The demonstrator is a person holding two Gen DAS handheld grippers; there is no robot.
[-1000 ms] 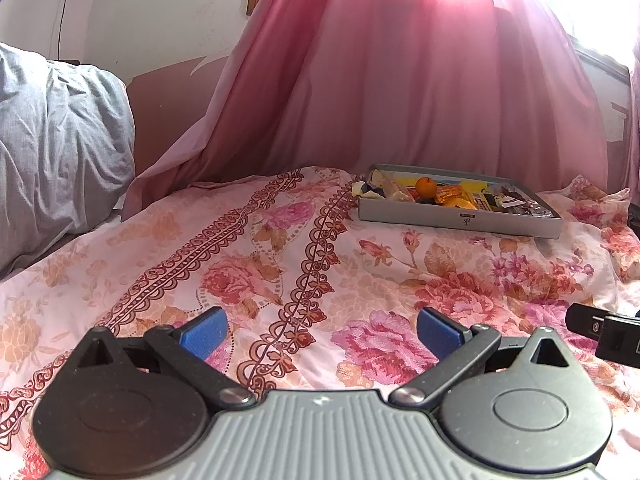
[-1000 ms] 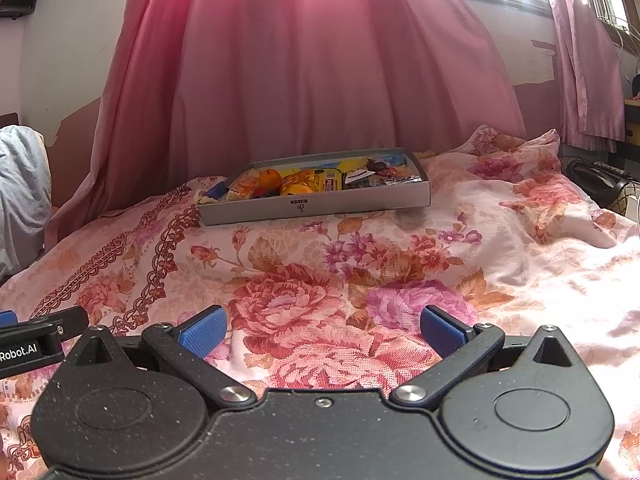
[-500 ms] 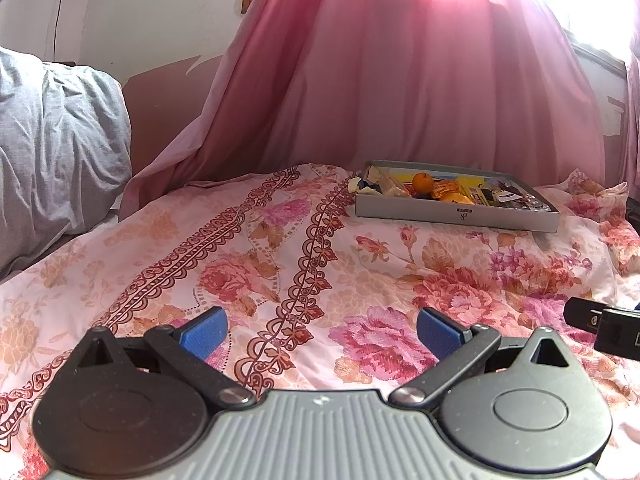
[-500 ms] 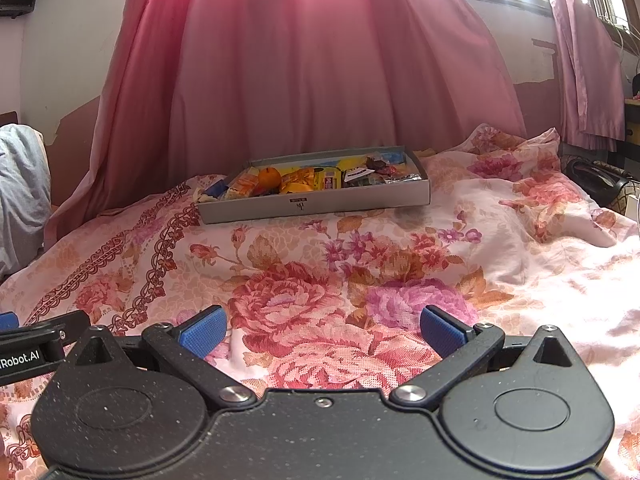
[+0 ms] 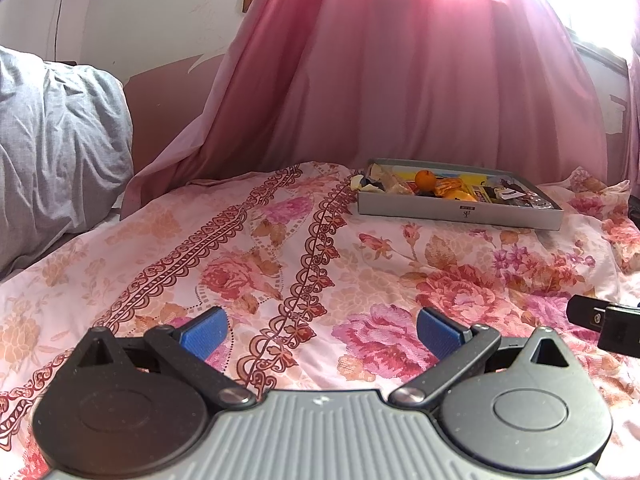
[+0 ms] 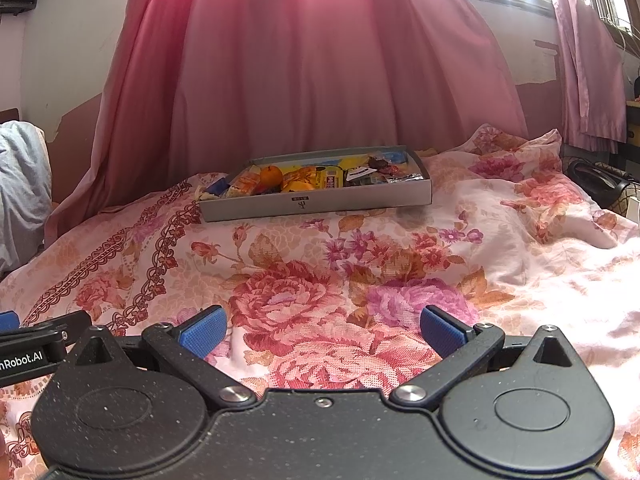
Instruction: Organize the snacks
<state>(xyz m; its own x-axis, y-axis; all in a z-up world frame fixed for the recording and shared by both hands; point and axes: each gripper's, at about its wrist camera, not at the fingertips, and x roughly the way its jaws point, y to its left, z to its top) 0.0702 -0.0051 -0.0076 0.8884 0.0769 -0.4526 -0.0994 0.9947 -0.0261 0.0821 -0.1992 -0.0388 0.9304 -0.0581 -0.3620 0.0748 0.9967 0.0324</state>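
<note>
Floral bedspread (image 6: 360, 264), snack tray (image 6: 316, 200) far ahead, left tongs (image 5: 320, 330), right tongs (image 6: 322, 330) spread, empty.

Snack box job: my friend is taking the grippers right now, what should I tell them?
Left gripper: open, empty, low over the bedspread.
Right gripper: open, empty, also low over the bedspread.
Snack box sits far ahead on the bed by the curtain, holding an orange and mixed wrappers.
Done: nothing visibly sorted; no snack lies outside the box.
Left: reach the box and organize the snacks.
</note>
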